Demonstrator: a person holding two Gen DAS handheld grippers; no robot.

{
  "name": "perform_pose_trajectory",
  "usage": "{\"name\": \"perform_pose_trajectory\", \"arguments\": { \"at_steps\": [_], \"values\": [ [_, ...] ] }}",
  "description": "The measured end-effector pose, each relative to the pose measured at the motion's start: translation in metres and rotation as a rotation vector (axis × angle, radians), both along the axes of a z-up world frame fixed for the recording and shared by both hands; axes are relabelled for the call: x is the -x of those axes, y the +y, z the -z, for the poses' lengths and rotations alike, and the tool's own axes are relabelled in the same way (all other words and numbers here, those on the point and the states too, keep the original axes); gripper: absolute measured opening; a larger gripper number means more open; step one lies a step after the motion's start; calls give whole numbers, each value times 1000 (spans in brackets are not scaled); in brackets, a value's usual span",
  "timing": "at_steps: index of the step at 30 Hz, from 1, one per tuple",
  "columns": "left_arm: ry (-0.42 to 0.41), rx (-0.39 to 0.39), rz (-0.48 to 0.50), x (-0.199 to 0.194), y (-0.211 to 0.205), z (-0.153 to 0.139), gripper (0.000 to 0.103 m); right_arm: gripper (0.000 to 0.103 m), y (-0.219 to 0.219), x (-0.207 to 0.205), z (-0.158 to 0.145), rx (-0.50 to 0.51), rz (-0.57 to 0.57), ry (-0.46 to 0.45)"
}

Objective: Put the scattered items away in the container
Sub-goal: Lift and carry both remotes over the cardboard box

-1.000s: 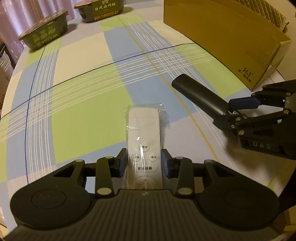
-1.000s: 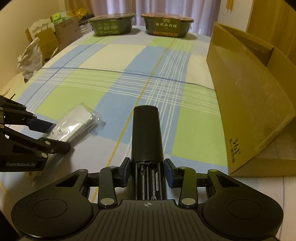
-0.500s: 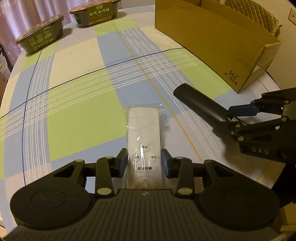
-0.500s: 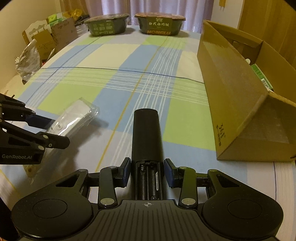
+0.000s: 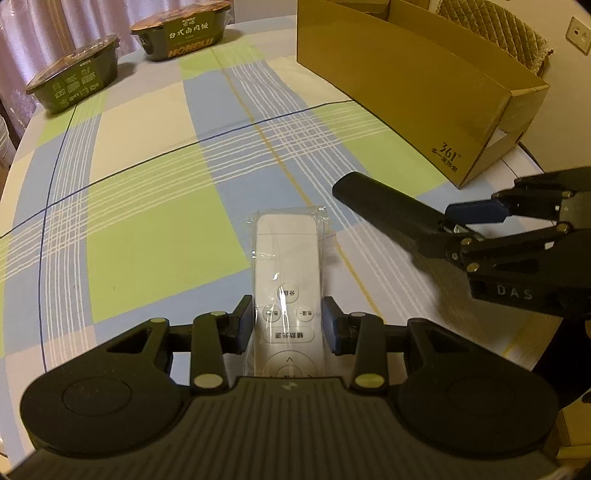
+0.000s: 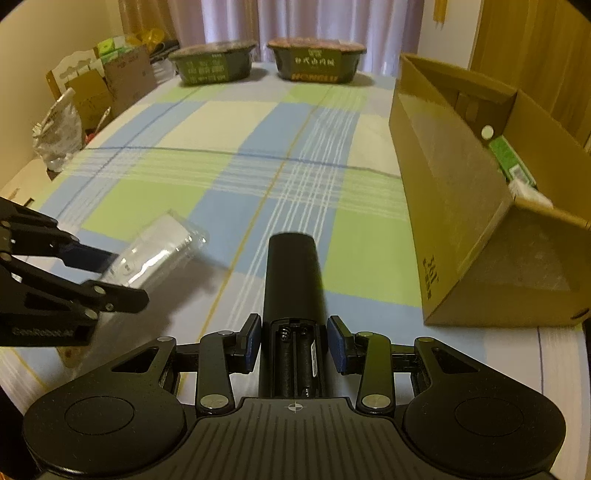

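Observation:
My left gripper (image 5: 288,325) is shut on a white remote (image 5: 286,266) wrapped in clear plastic, held above the checked tablecloth. The white remote (image 6: 155,254) also shows at the left of the right wrist view, in the left gripper (image 6: 110,273). My right gripper (image 6: 294,345) is shut on a black remote (image 6: 293,288) whose open battery bay faces up. In the left wrist view the black remote (image 5: 380,210) juts out of the right gripper (image 5: 465,229). The open cardboard box (image 6: 450,192) stands to the right; its side wall (image 5: 399,85) is at upper right.
Two dark green instant-meal bowls (image 6: 214,62) (image 6: 316,61) stand at the table's far edge. The box holds a green packet (image 6: 511,164). Bags and cartons (image 6: 92,88) crowd the space beyond the table's left edge. A chair back (image 5: 517,33) rises behind the box.
Both grippers have risen with their remotes off the cloth and drifted toward the box; more of the box's inside shows in the right wrist view.

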State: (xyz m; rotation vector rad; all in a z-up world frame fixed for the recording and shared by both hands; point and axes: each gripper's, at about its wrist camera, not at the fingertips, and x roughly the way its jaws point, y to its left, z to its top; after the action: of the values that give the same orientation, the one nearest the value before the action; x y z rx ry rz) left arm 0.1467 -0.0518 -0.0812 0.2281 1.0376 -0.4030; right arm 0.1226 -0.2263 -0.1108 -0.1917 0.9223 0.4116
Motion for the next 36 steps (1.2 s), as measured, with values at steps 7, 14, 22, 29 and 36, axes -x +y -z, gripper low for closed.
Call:
{"name": "perform_pose_trajectory", "arguments": {
  "at_steps": [7,14,22,29,36],
  "values": [
    [-1,5,0,1,-2,0,33,41,3,-3,8,27,-16,33],
    [11,3,-4,2,0,4,33,41,3,-3,25,53,-39,74],
    [14,7,-9,2,0,7,33,41,3,-10,28,34,-48,56],
    [7,11,-7,2,0,3,33,40,-1,-5,18,19,-31,52],
    [-1,12,-8,3,-2,0,33,40,-1,-1,3,11,-34,25]
  ]
}}
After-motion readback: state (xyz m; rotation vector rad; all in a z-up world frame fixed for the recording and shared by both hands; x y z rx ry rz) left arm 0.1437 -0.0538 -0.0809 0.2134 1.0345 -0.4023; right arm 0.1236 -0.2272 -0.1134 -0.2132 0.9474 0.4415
